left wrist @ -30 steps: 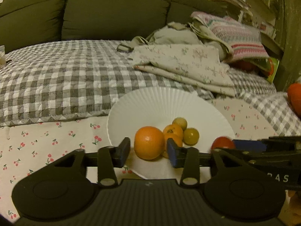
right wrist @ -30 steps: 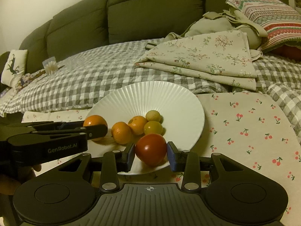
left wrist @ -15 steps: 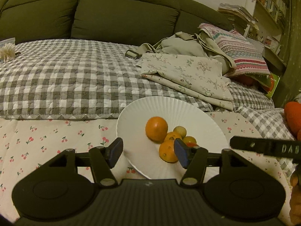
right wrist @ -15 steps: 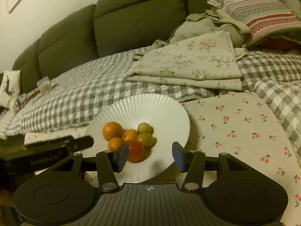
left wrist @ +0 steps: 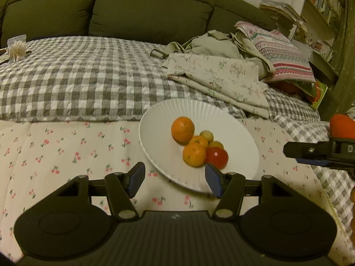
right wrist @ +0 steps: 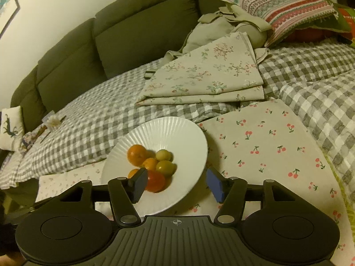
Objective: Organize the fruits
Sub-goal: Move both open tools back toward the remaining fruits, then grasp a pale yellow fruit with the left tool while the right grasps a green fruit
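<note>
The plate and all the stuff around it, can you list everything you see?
Plate: one, white, on the cherry cloth.
Oranges: three, orange, on the plate.
Tomato: one, red, at the plate's near side.
Green fruits: two, yellow-green, behind the tomato.
Cherry cloth: one, cream, under the plate.
Blanket: one, grey-white check, behind.
Folded cloth: one, beige floral, on the blanket.
Pillow: one, striped, far right.
Sofa: one, green, at the back.
Left gripper: open, empty.
Right gripper: just opened, empty.
</note>
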A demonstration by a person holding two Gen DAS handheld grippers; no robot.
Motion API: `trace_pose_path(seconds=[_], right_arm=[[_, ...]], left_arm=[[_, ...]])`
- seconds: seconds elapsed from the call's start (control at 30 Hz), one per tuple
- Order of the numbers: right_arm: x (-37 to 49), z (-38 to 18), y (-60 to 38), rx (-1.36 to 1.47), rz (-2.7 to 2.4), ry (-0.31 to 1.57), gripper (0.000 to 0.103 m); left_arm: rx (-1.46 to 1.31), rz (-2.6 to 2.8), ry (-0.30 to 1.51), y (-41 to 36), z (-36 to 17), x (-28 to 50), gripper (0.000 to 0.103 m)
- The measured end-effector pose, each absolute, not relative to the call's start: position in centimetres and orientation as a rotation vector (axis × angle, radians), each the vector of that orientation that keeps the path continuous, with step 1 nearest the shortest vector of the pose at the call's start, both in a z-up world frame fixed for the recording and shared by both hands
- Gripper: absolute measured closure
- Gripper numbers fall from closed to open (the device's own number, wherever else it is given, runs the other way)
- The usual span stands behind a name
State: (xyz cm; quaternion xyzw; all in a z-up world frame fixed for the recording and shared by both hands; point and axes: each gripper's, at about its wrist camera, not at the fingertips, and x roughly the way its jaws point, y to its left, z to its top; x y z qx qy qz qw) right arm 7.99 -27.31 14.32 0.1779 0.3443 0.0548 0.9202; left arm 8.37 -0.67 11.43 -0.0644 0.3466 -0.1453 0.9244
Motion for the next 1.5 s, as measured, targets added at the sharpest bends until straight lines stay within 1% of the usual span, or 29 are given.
trace_pose_path(seconds=[0.13, 0.53, 0.73, 0.77, 0.8, 1.0, 1.37, 1.5], right_arm=[[6.5, 15.0, -27.2, 0.342, 0.136, 0.726, 0.041], [3.6, 16.0, -26.9, 0.268, 0.173, 0.756, 0.04], [1.6, 15.5, -25.9, 0.178, 0.211, 0.78, 0.04], [1.4, 15.2, -25.7, 0.164, 0.224, 0.789, 0.04], [1.3, 15.0, -25.4, 0.144, 0.24, 0.799, 0.041], [1.2, 13.8, -23.9, 0.028, 0.307, 0.821, 0.04], [0.9, 11.7, -21.6, -0.102, 0.387, 0.863, 0.041], [0.9, 11.2, -21.3, -0.142, 0.394, 0.88, 0.041]], left_arm=[[-0.142, -0.302, 0.736, -0.8, 11.5, 7.2, 0.044], [-0.169, -0.307, 0.814, -1.8, 10.5, 4.8, 0.044], [-0.215, -0.296, 0.843, -1.2, 9.4, 5.3, 0.047], [-0.208, -0.298, 0.843, -1.1, 9.3, 5.3, 0.05], [-0.193, -0.302, 0.84, -1.1, 9.1, 5.4, 0.053], [-0.057, -0.325, 0.849, -1.5, 8.3, 6.0, 0.053], [0.225, -0.428, 0.83, -3.9, 6.9, 6.4, 0.054], [0.287, -0.474, 0.82, -4.6, 6.5, 6.8, 0.055]])
